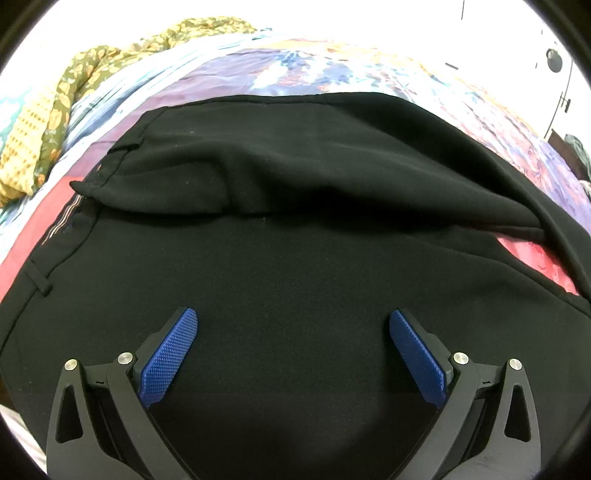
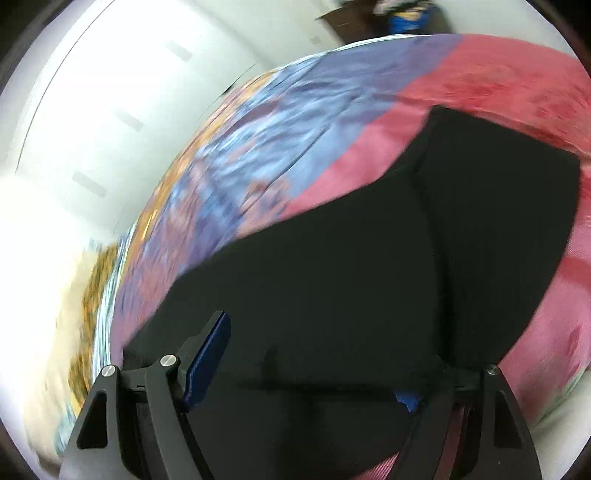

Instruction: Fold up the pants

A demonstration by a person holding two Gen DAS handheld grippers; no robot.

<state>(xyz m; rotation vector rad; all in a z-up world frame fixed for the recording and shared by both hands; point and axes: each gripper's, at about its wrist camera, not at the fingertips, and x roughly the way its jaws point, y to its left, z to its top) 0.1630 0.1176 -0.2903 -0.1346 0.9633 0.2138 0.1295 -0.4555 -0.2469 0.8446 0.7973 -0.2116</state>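
Black pants (image 1: pixel 295 240) lie on a bed with a colourful patterned sheet (image 1: pixel 295 66). An upper layer is folded over, with the waistband and a belt loop at the left. My left gripper (image 1: pixel 293 321) is open, its blue pads (image 1: pixel 170 354) wide apart just above the black cloth, holding nothing. In the right wrist view the pants (image 2: pixel 351 277) spread ahead over the pink part of the sheet (image 2: pixel 498 74). My right gripper (image 2: pixel 314 354) is open; the cloth covers most of its right pad (image 2: pixel 406 400). This view is blurred.
A yellow-green floral cloth (image 1: pixel 74 92) is bunched at the far left of the bed. A white wall or cupboard (image 2: pixel 92 129) stands beyond the bed's edge. Dark furniture (image 2: pixel 369 18) sits at the far end of the room.
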